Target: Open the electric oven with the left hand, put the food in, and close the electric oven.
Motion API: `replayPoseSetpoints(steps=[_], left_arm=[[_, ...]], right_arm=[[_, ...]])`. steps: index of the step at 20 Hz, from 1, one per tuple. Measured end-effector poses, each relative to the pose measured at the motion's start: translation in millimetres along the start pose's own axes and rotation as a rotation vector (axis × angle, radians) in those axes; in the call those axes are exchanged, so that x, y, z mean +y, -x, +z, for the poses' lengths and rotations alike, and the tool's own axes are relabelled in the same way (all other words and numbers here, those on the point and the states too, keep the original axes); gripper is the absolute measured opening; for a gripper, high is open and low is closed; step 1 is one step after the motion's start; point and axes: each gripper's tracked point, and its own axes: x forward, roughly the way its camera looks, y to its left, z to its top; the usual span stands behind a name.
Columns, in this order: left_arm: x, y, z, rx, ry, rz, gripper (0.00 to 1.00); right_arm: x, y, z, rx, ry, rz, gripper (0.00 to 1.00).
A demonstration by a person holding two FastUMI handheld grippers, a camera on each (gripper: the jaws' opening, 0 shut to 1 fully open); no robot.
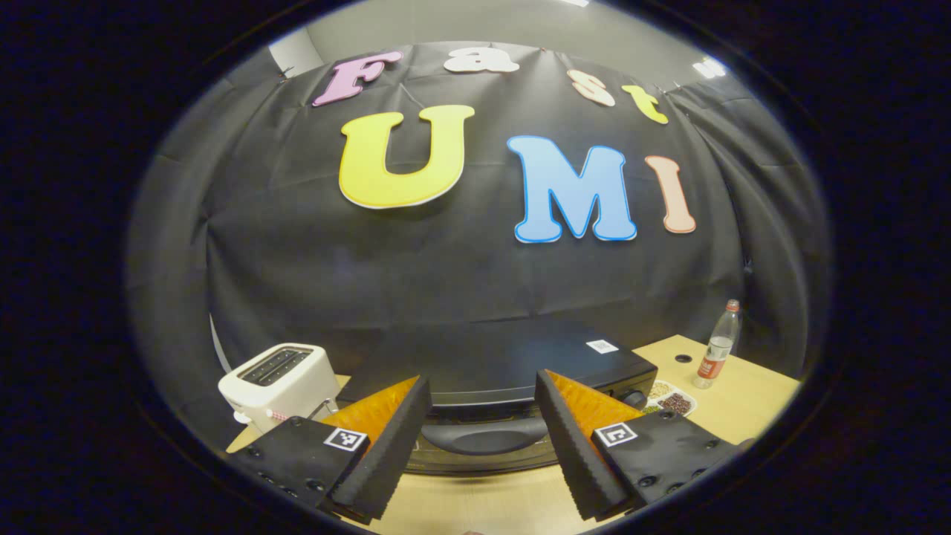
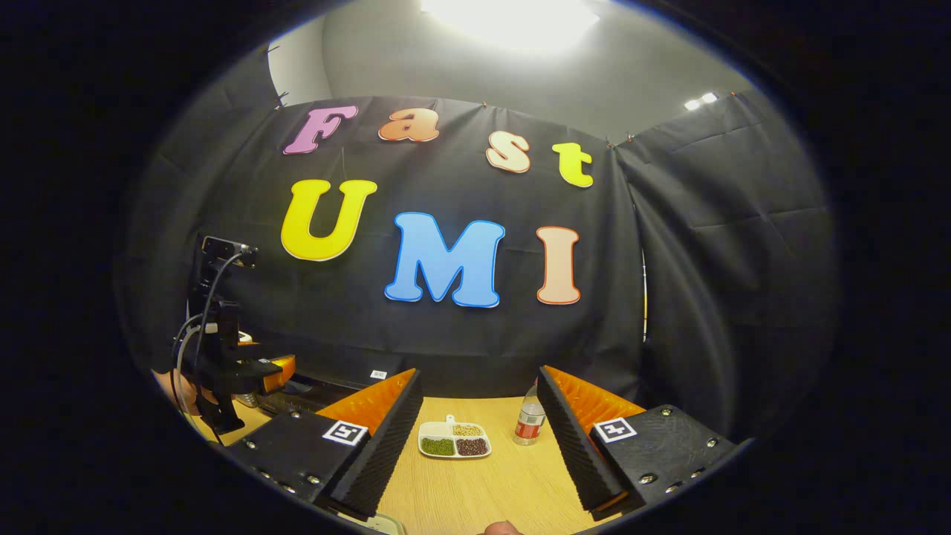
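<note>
The black electric oven stands on the wooden table with its door closed. Its curved door handle lies low between the fingers of my left gripper, which is open and just short of it. The food, a white divided plate of beans in three compartments, rests on the table ahead of my right gripper, which is open and holds nothing. In the left gripper view the plate sits just right of the oven. In the right gripper view the left gripper appears at the far left, held by a hand.
A white toaster stands left of the oven. A plastic bottle with a red label stands just right of the plate; it also shows as the bottle at the table's right. Black cloth walls close off the back and sides.
</note>
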Motion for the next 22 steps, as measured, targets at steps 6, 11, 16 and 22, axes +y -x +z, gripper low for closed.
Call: replayPoseSetpoints(steps=[6, 11, 16, 22], left_arm=[[0, -24, -27, 0.034, 0.016, -0.001, 0.96], [0, -25, -38, 0.036, -0.013, 0.008, 0.93], [-1, -9, -43, 0.026, -0.008, 0.022, 1.0], [-5, 16, -57, 0.035, -0.007, 0.036, 1.0]], right_arm=[[0, 4, -7, 0.027, 0.022, -0.038, 0.95], [3, 5, -9, 0.04, 0.033, -0.031, 0.95], [2, 6, 0, 0.018, 0.025, -0.021, 0.95], [-5, 11, -2, 0.023, 0.016, -0.001, 0.95]])
